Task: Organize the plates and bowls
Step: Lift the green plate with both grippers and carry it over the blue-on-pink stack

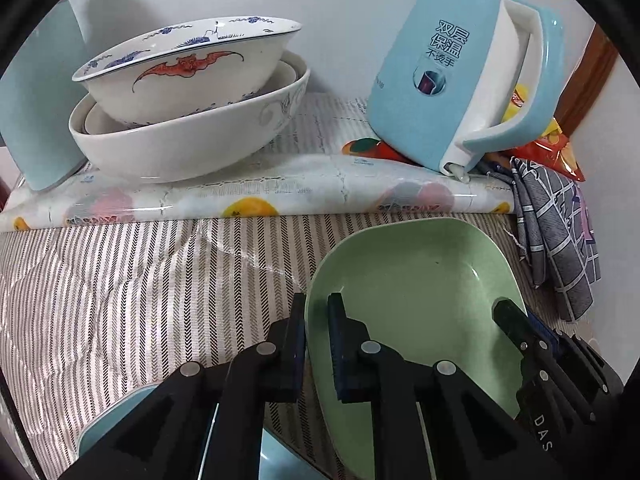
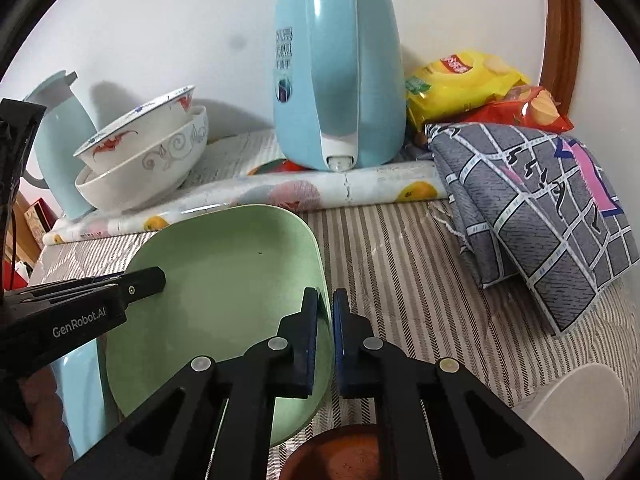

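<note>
Nearest the cameras, a pale green plate [image 1: 412, 280] is gripped from 2 sides above a striped tabletop [image 1: 120, 300]. Its left rim is pinched between the pads of the left claw [image 1: 317, 344], 1 pad outside the rim and 1 inside the dish. Its right rim is clamped in the same way by the right claw [image 2: 325, 336], whose pads are pressed close together on the thin edge. The plate is seen tilted, and whether it touches the tabletop cannot be told. Below the right claw, a brown round dish [image 2: 332, 456] and a white cup [image 2: 576, 412] are partly visible. Further back, a folded grey checked cloth [image 2: 532, 208] lies to the right. Beyond a fruit-printed mat [image 1: 240, 192], 2 white bowls [image 1: 188, 100] are stacked, the upper one marked with a red bat, and a light blue kettle [image 2: 336, 72] stands beside them. Against the wall, snack bags [image 2: 472, 80] are piled behind the cloth.
</note>
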Tool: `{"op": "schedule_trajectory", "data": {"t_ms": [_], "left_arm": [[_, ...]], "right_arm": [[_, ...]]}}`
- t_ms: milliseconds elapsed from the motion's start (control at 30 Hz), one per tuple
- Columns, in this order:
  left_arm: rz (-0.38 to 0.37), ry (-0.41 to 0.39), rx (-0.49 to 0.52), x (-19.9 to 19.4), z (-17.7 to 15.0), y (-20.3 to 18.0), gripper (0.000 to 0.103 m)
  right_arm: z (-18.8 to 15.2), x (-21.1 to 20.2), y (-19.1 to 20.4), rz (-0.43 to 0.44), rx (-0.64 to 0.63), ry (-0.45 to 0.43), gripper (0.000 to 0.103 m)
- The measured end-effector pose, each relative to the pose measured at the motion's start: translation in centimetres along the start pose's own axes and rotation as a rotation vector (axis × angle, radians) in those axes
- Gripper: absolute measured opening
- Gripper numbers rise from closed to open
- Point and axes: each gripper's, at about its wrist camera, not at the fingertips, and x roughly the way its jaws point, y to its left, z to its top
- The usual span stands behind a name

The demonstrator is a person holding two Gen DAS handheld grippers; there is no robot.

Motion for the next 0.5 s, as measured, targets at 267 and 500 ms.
{"op": "schedule_trajectory", "data": {"t_ms": [267, 500], "left_arm": [[0.009, -0.020, 0.018, -0.6, 0.1, -0.7, 0.011], [-0.020, -0.031, 0.027, -1.3, 0.2, -0.8, 0.011]], "right_arm": [[-0.1, -0.8, 0.1, -0.010, -0.001, -0.035, 0.006], [0.2, -2.0, 0.2, -0.025, 0.008, -0.060, 0.006]]}}
